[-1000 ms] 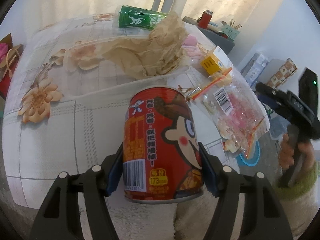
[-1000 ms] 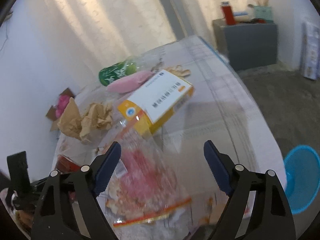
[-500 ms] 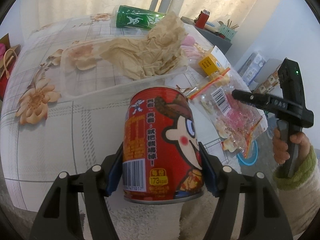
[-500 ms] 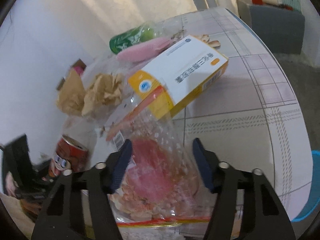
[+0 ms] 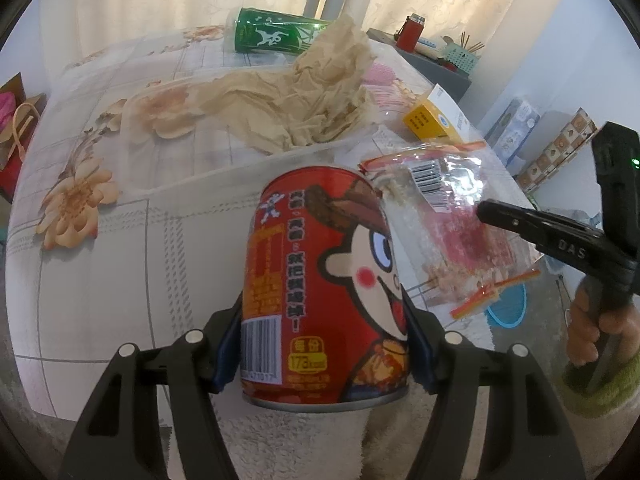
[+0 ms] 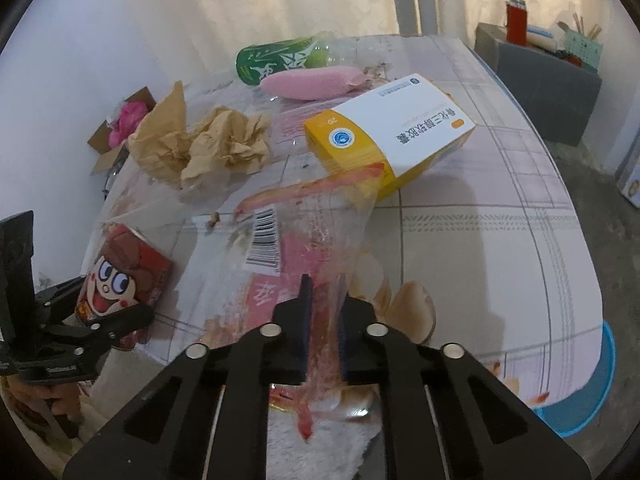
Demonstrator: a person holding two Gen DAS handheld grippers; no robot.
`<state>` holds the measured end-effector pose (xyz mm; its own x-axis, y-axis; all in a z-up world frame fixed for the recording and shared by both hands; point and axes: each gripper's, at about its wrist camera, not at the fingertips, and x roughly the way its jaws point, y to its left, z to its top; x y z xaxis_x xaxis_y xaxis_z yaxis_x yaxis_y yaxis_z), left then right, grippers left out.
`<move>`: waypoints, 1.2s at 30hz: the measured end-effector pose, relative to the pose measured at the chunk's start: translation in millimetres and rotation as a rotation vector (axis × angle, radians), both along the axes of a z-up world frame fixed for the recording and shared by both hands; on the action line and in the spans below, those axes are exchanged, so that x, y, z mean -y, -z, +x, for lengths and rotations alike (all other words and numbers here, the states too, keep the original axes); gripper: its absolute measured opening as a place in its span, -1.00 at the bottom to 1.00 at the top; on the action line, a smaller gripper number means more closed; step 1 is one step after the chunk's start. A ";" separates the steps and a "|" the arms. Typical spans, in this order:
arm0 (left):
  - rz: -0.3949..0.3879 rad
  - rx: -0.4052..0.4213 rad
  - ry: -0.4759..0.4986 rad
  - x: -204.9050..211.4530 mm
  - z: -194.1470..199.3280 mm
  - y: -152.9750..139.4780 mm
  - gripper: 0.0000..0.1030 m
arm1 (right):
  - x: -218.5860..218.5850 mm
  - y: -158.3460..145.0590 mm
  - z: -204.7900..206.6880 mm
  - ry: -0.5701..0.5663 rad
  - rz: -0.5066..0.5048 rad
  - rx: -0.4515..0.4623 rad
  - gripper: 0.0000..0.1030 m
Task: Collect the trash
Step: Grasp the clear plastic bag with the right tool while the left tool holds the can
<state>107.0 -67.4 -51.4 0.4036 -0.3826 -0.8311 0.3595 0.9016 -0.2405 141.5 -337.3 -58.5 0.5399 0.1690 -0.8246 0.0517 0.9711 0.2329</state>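
A red can point(image 5: 324, 280) printed with a cartoon face stands upright at the near table edge, clamped at both sides. Just right of it, a clear zip bag point(image 6: 304, 248) with a barcode label and pinkish contents is pinched and lifted. Farther off lie crumpled brown paper point(image 5: 304, 100), a yellow-and-white box point(image 6: 392, 136), a pink wrapper point(image 6: 312, 82) and a green bottle point(image 5: 276, 36) on its side.
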 end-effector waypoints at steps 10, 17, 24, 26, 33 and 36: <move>0.004 0.002 -0.004 -0.5 -0.2 -0.1 0.25 | -14.8 -30.0 -23.0 0.060 -0.114 0.098 -0.96; 0.007 0.004 -0.006 -1.1 -0.2 -0.3 0.25 | -15.6 -44.8 -33.5 0.090 -0.172 0.135 -0.97; 0.006 0.004 -0.006 -1.2 0.4 -0.4 0.25 | -16.1 -46.1 -35.6 0.107 -0.181 0.134 -0.97; 0.006 0.005 -0.005 -1.1 0.4 -0.5 0.25 | -16.8 -45.9 -35.3 0.107 -0.180 0.134 -0.97; 0.006 0.006 -0.007 -2.6 1.2 -1.5 0.25 | -17.4 -44.8 -36.1 0.114 -0.167 0.133 -0.97; 0.005 0.005 -0.008 -3.0 1.6 -1.9 0.25 | -17.9 -44.7 -36.2 0.116 -0.163 0.132 -0.97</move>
